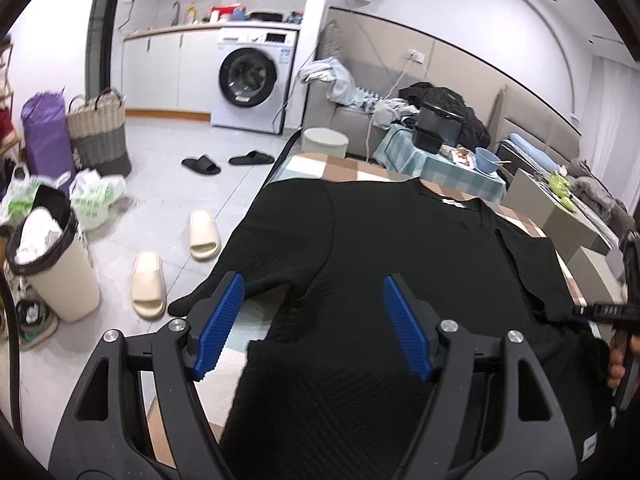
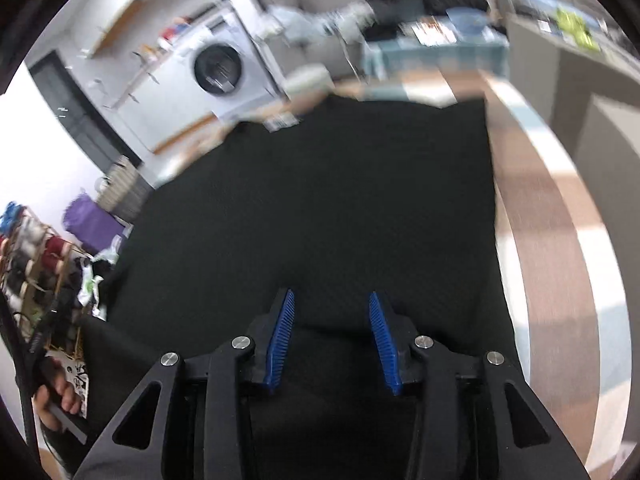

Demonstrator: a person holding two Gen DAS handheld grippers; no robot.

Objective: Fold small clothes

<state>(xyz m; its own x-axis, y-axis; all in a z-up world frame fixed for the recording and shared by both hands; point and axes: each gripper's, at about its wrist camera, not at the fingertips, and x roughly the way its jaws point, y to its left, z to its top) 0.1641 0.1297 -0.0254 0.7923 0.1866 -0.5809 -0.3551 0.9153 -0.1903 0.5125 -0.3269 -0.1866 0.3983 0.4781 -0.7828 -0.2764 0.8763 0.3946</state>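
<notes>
Black shirt point(image 1: 400, 248) flat on the table point(image 1: 352, 170), both grippers empty

Left view: left gripper point(image 1: 314, 322) spread wide, hovering just over the near hem, sleeve ahead-left, probably lining up a grab. Right view: blurry, right gripper point(image 2: 332, 340) partly spread with nothing pinched, shirt right under and ahead, table edge off right.

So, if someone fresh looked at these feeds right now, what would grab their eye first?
The black top spread flat over the checked table fills the middle of both views. Next come the blue-padded left tongs, standing open above it with nothing between them, and the right tongs, also open over the fabric. Beyond, the white washing machine stands out against the far wall.
</notes>
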